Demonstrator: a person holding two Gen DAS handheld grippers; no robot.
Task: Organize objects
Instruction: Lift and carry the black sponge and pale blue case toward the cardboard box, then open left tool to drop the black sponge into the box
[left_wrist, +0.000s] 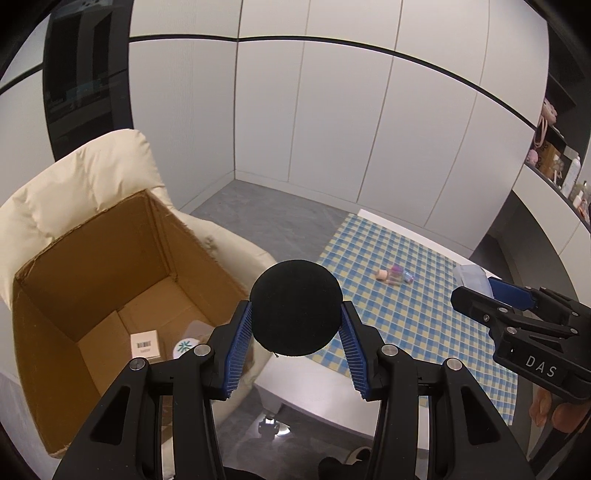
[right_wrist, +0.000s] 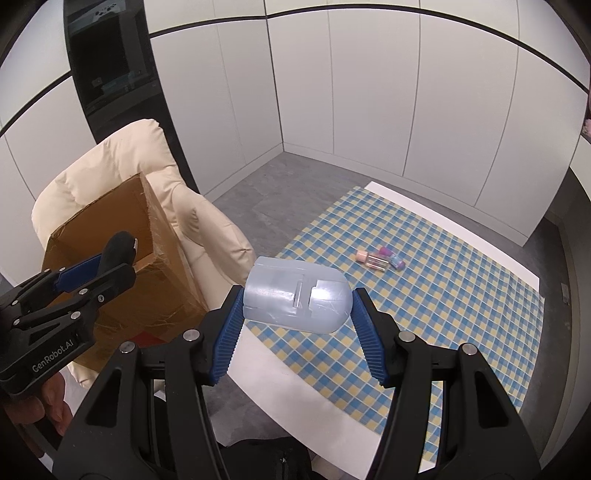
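White panelled walls with a thin dark band close in the room, and the floor (right_wrist: 258, 184) is grey. A low white surface (right_wrist: 303, 373) carries a blue-and-yellow checked cloth (right_wrist: 443, 295). To its left a cream armchair (left_wrist: 92, 173) holds an open cardboard box (left_wrist: 110, 266) on its seat. Inside the box lie a small white carton with a barcode (left_wrist: 144, 345) and a white item with a green mark (left_wrist: 183, 346). Dark shelves with odds and ends run along the far right wall.

On the cloth, well away from both hands, a few small bottles (right_wrist: 380, 259) lie on their sides, touching, their long axes running roughly across the cloth, pink and purple caps toward the left.

The left tongs (left_wrist: 295, 326) are closed on a black round pad (left_wrist: 295, 308), held in the air just beside the box's near corner. The right tongs (right_wrist: 297, 308) grip a pale blue plastic case (right_wrist: 295, 293) by its two ends, above the surface's near-left edge; its long axis lies crosswise between the blue pads, rounded end to the right.
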